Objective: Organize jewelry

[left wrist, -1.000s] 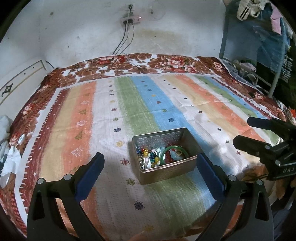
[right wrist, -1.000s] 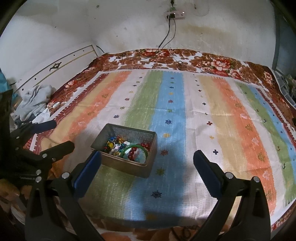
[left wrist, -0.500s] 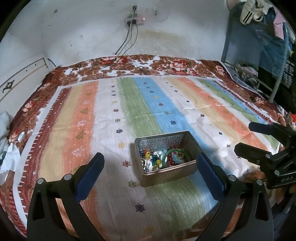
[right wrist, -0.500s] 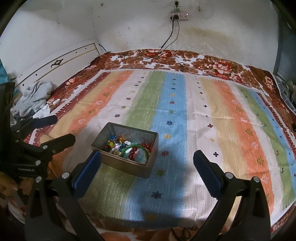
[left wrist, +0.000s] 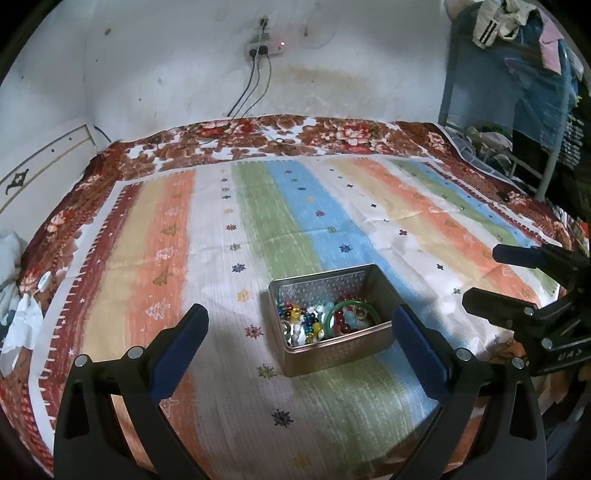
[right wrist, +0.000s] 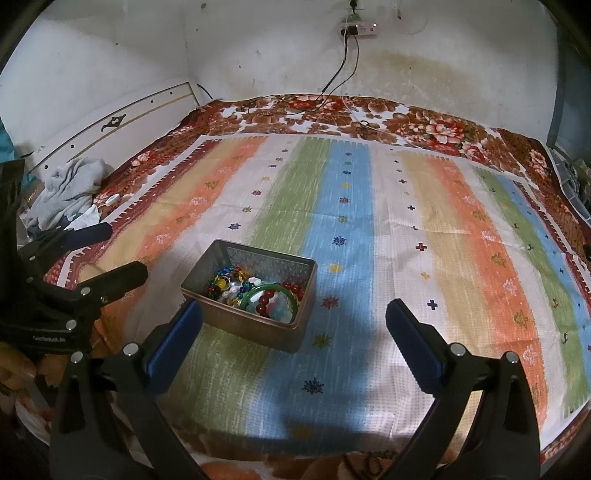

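Note:
A small metal tin [left wrist: 364,349] [right wrist: 236,319] sits on the striped bedspread near the front edge. Inside lie a green bangle [left wrist: 338,310] [right wrist: 255,293], a string of dark red beads [right wrist: 266,298] and several coloured beads [left wrist: 301,323] [right wrist: 225,282]. My left gripper [left wrist: 301,332] is open above the cloth, its blue pads wide apart, the tin just ahead between them. My right gripper [right wrist: 293,328] is also open, the tin ahead and to its left. Each gripper shows at the side of the other's view: the right one [left wrist: 517,280] and the left one [right wrist: 92,251].
The striped bedspread [right wrist: 406,229] covers a bed against a white wall with a power strip [right wrist: 360,29] and hanging cables. Crumpled grey cloth [right wrist: 70,188] lies at the bed's left edge. A metal rack with clothes [left wrist: 517,74] stands to the right.
Both views have tilted upward a little, showing more wall, and the tin sits slightly farther right in the left wrist view. Both grippers stay open; the jewelry has not moved.

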{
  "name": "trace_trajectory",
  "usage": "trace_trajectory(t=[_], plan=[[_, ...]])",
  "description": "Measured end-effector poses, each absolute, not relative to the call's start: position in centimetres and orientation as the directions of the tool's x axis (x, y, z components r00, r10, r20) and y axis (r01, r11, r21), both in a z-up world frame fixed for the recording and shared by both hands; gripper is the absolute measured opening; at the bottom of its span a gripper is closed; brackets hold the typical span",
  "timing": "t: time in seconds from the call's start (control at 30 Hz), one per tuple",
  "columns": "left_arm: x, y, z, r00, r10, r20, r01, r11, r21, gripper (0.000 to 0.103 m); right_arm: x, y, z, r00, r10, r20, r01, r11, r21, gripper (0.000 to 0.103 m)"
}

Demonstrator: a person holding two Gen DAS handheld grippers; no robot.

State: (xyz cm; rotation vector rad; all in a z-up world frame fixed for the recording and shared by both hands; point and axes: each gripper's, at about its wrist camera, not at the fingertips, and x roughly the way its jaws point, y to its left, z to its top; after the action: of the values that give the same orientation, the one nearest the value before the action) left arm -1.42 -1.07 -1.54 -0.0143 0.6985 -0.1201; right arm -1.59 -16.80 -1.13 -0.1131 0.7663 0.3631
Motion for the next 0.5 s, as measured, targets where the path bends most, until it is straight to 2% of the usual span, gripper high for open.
trace_trajectory(t=[0.5], plan=[[-1.50,-1.09,-1.29,0.772,-0.110,-0.627,0.097,0.994,-0.054,0.098,-1.39,-17.34,-1.22,0.662,0.275,-0.698,-0.346,0.937,0.040,0.098]])
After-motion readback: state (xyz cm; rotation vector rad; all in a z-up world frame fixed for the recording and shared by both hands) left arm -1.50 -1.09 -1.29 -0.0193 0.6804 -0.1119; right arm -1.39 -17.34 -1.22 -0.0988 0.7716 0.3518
